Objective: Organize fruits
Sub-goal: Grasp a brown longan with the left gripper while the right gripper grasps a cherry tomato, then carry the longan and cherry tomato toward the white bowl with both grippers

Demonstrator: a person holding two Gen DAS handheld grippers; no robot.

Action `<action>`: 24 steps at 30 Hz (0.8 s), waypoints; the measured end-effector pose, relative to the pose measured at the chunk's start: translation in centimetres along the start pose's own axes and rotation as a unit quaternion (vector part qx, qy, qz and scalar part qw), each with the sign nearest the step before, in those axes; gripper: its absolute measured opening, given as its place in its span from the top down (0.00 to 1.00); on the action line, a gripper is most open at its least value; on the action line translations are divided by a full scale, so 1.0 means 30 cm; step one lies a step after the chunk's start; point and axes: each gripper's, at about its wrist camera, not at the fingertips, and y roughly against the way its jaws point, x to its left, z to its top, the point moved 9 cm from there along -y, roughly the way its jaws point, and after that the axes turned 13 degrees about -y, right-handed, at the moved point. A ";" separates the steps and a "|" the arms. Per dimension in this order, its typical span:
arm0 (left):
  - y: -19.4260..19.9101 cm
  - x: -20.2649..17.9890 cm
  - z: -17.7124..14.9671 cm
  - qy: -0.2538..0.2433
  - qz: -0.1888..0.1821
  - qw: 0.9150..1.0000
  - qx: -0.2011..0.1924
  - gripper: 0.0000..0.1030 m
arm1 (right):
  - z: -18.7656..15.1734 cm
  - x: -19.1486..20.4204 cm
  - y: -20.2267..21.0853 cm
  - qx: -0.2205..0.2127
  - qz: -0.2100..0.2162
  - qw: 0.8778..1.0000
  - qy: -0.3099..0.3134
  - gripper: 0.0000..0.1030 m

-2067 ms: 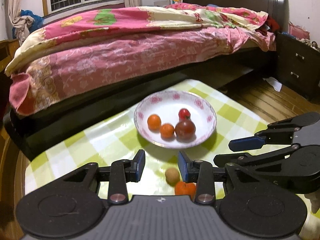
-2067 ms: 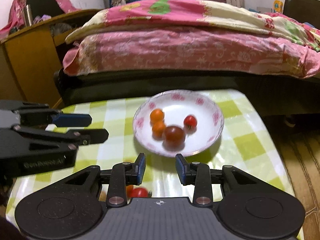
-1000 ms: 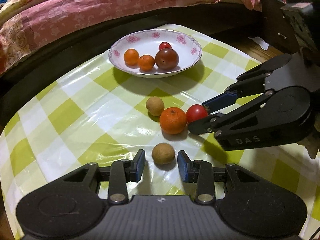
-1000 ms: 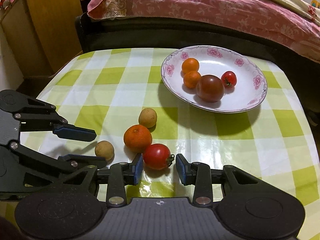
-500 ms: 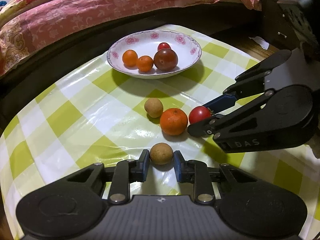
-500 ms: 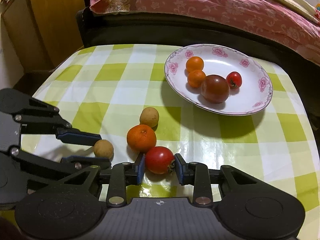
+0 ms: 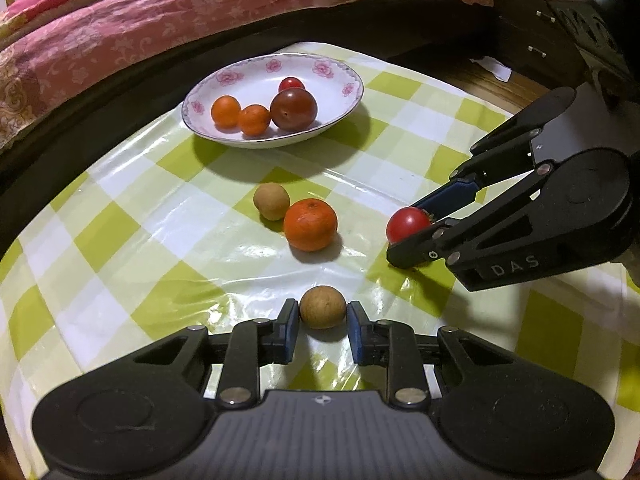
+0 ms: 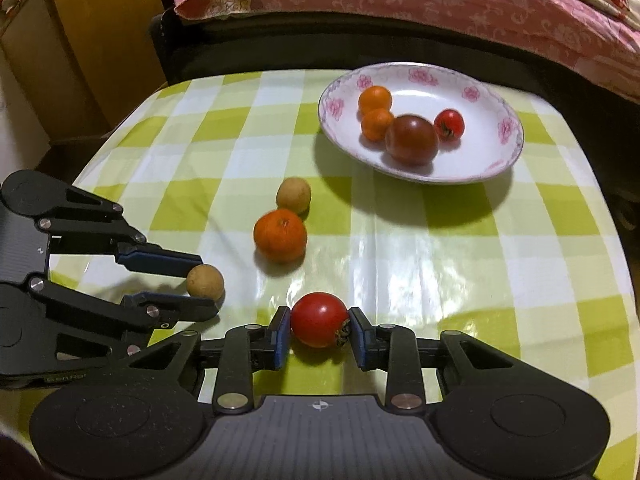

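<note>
My left gripper [image 7: 322, 320] is shut on a small brown round fruit [image 7: 322, 306], also seen in the right wrist view [image 8: 205, 281]. My right gripper [image 8: 319, 330] is shut on a red tomato [image 8: 319, 319], also seen in the left wrist view [image 7: 408, 223]. Both fruits are held just above the checked tablecloth. An orange [image 7: 310, 224] and a second brown fruit [image 7: 271, 201] lie together in the middle of the table. A white flowered plate [image 7: 344, 80] farther back holds two small oranges, a dark tomato and a small red tomato.
The table has a green and white checked plastic cloth [image 8: 480, 264]. A bed with a pink cover [image 7: 160, 20] stands behind it. A wooden cabinet [image 8: 92, 40] is at the left and a dark nightstand [image 7: 532, 44] at the right.
Both grippers came down over the loose fruits and closed, the left on the brown fruit, the right on the red tomato. The tomato now sits apart from the orange.
</note>
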 end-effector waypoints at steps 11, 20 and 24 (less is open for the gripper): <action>-0.009 0.002 0.003 -0.005 0.002 1.000 -0.001 0.64 | 0.004 -0.004 0.002 -0.004 0.007 1.000 -0.003 0.72; -0.005 0.000 0.003 -0.014 0.012 1.000 -0.001 0.62 | 0.004 -0.004 0.004 -0.004 0.009 1.000 -0.002 0.70; -0.004 -0.002 0.002 -0.010 0.008 1.000 -0.001 0.65 | 0.000 0.000 0.004 -0.001 0.003 1.000 0.003 0.70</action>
